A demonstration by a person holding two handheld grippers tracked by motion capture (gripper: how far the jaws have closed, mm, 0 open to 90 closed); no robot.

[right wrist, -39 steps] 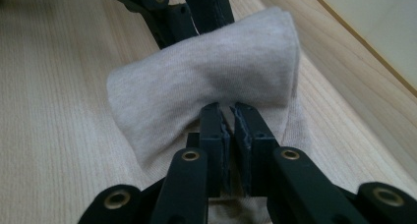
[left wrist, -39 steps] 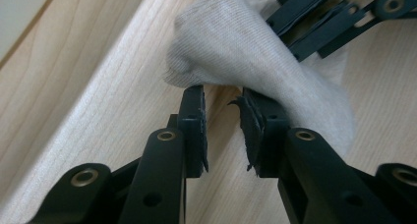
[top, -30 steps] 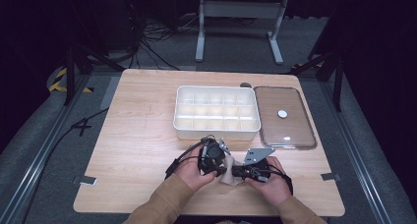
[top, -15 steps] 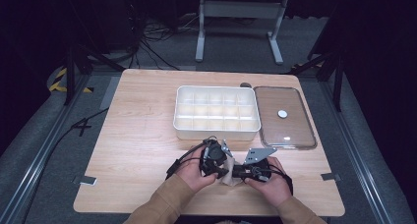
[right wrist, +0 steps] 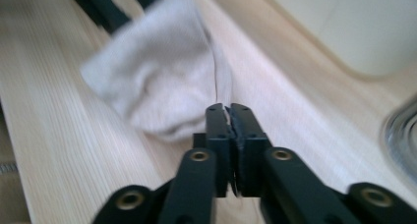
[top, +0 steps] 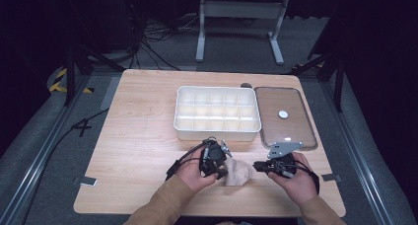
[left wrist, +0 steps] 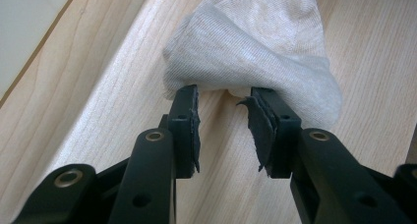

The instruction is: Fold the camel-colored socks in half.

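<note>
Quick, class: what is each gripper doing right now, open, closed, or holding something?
Left gripper: open, its jaws at the edge of the cloth, gripping nothing.
Right gripper: closed, empty, beside the cloth.

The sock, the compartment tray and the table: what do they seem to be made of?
The sock looks like a soft knitted fabric, pale beige and matte: fine ribbed rows show and it folds loosely. The compartment tray seems to be white plastic with a smooth, faintly glossy finish and moulded dividers. The table looks like light wood or a wood-look laminate; straight grain lines show.
</note>
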